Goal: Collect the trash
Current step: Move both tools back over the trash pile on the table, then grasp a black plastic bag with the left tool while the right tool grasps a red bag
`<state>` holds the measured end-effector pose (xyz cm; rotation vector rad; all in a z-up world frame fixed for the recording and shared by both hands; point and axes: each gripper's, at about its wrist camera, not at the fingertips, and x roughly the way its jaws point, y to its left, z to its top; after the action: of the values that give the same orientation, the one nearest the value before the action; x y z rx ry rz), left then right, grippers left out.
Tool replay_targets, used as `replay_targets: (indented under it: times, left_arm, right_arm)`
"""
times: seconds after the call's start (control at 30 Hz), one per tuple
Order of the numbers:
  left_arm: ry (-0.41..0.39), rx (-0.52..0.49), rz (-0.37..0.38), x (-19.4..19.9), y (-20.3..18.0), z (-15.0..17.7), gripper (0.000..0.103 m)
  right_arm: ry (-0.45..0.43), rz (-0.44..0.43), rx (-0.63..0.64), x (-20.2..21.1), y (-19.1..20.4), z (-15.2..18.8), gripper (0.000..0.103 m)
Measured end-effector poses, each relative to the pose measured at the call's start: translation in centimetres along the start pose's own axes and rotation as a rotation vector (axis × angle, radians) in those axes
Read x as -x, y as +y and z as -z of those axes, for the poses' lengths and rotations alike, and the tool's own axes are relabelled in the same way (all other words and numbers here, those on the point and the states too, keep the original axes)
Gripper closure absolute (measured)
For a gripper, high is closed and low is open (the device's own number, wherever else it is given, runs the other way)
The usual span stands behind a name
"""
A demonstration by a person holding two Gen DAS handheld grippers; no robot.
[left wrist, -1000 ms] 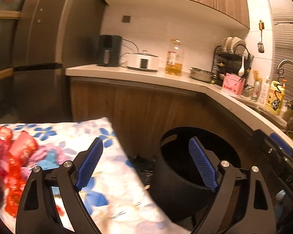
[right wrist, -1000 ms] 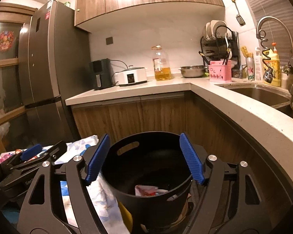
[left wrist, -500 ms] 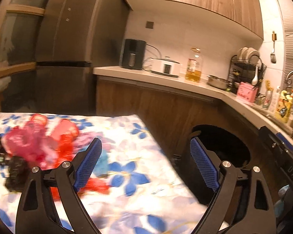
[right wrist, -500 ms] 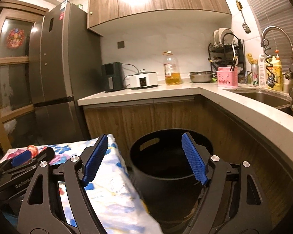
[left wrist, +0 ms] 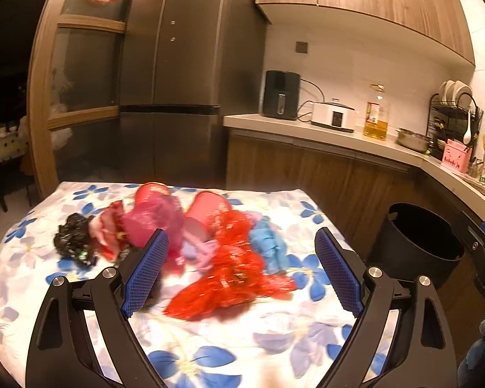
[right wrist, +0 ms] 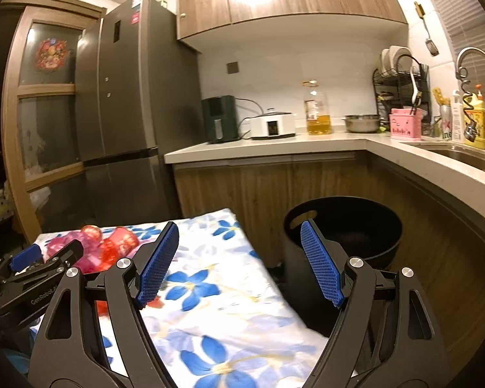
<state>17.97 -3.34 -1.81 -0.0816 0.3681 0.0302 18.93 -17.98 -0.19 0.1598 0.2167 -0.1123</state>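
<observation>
**Both grippers wide apart above the flowered table, trash pile ahead of the left one**

I hold the left gripper a little tilted down over the table. Its two blue ribbed pads stand far from each other and nothing is between them; they press on nothing. The black arms of the tool are smooth plastic with silver bolts at the joints.

The right gripper I hold almost level, near the right edge of the table. Its jaws are also spread wide and empty. Through the gap I see partly the cloth and partly the black bin. In this view the left gripper shows at the left border, low over the pile.

The trash lies in one heap on the far half of the tablecloth, a soft white fabric with blue flowers. Nearest to the left pads is a crumpled red plastic bag, thin and shiny. Behind it lie a pink bag, two red translucent cups on their sides, a light blue crumpled piece, and at the left a black wrinkled bag. The pile is a little blurred.

The bin is round, matte black, with a handle slot near the rim. It stands on the floor just beside the table, against the wooden cabinet under the pale counter.
</observation>
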Motion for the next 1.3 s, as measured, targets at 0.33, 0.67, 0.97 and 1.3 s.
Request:
replay_targets:
  times: [0.33,0.67,0.97,1.3]
  left_arm:
    - [-0.008,0.033,-0.074,1.1,4.2,0.6,0.015]
    - [0.003,0.053,-0.160,0.6,9.2,2.6,0.015]
    - [0.064,0.026,-0.155,-3.1,10.5,3.0,0.015]
    - [0.251,0.062,-0.085,-7.3,11.7,4.2,0.062]
  right_arm:
    - [0.026,-0.070,0.024,-0.3,4.2,1.2,0.026]
    - [0.088,-0.132,0.040,-2.3,7.8,3.3,0.026]
    - [0.126,-0.170,0.065,-4.7,10.6,4.6,0.026]
    - [0.166,-0.200,0.080,-7.4,12.4,5.6,0.026]
